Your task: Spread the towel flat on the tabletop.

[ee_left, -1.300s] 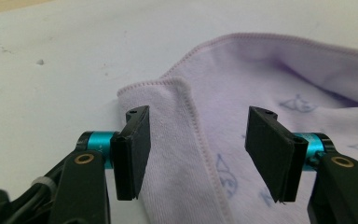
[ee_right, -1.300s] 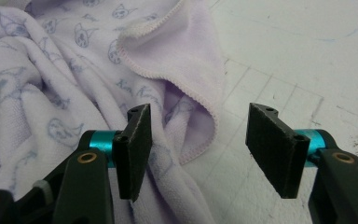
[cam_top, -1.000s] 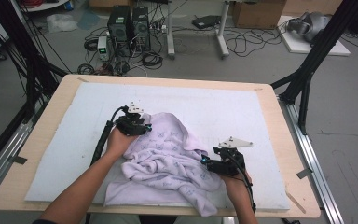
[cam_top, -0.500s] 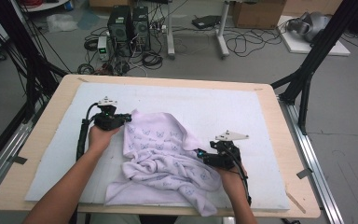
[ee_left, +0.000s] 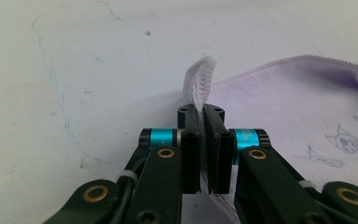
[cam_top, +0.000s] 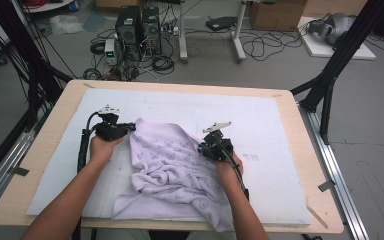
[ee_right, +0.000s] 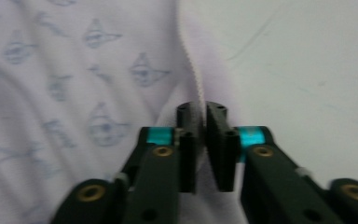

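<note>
Currently left hand-held gripper [cam_top: 130,128] clamps the towel [cam_top: 172,165] far-left edge; right hand-held gripper [cam_top: 201,148] has just closed, pinching its right edge.

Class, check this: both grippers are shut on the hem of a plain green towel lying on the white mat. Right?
Not quite. The towel is pale lilac with small printed figures, as the high view shows. The left gripper and right gripper are shut on its hem.

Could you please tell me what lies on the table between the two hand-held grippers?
In the high view, the lilac printed towel spans the stretch between the left hand-held gripper and the right hand-held gripper; each is clamped on a towel edge.
</note>
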`<state>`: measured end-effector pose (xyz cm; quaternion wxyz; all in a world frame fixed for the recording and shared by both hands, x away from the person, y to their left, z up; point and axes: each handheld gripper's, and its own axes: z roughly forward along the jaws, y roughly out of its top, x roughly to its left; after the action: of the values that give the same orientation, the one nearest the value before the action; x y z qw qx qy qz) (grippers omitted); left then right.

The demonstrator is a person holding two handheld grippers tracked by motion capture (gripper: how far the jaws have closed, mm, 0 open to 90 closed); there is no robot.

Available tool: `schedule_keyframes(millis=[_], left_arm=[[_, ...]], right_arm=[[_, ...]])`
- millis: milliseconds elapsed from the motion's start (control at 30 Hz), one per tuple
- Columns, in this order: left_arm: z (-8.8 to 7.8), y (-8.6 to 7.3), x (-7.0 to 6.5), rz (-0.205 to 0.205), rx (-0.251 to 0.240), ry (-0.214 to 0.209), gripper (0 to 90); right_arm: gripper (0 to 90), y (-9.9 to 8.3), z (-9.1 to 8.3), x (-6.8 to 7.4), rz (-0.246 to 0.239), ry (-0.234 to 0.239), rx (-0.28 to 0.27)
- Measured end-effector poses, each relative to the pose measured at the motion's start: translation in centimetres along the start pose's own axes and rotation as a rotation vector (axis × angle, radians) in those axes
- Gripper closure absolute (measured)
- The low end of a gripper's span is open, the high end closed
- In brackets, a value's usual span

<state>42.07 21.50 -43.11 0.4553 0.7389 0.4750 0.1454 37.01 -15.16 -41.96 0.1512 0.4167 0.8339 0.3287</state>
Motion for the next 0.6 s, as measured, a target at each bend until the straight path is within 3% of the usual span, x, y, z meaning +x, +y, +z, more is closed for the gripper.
schedule_keyframes(millis=[67,100,200,233,400,533,567,600], left_arm=[[0.0,0.0,0.0,0.009,-0.001,0.001,86.4],[0.2,0.1,-0.2,0.007,-0.015,0.008,86.4],[0.5,0.0,-0.1,-0.014,-0.024,0.007,86.4],[0.7,0.0,-0.1,-0.021,-0.026,0.007,86.4],[1.5,-0.1,0.1,-0.062,-0.028,0.015,86.4],[2.1,0.5,0.5,-0.078,-0.03,0.024,86.4],[2.6,1.1,0.5,-0.071,-0.049,0.036,86.3],[2.6,1.1,0.5,-0.071,-0.049,0.036,86.4]], right_arm=[[87.1,0.1,0.1,-0.6,-0.004,-0.017,0.004],[87.3,0.5,0.4,-1.9,-0.018,-0.076,0.032],[87.4,1.2,0.5,-3.8,-0.024,-0.151,0.048],[87.4,1.2,0.5,-3.8,-0.024,-0.151,0.048],[87.4,3.0,1.8,-7.0,-0.042,-0.251,0.066],[87.5,4.0,2.5,-8.0,-0.046,-0.287,0.068],[87.6,4.5,2.9,-8.4,-0.071,-0.319,0.041],[87.6,4.7,3.2,-8.7,-0.054,-0.32,0.058]])
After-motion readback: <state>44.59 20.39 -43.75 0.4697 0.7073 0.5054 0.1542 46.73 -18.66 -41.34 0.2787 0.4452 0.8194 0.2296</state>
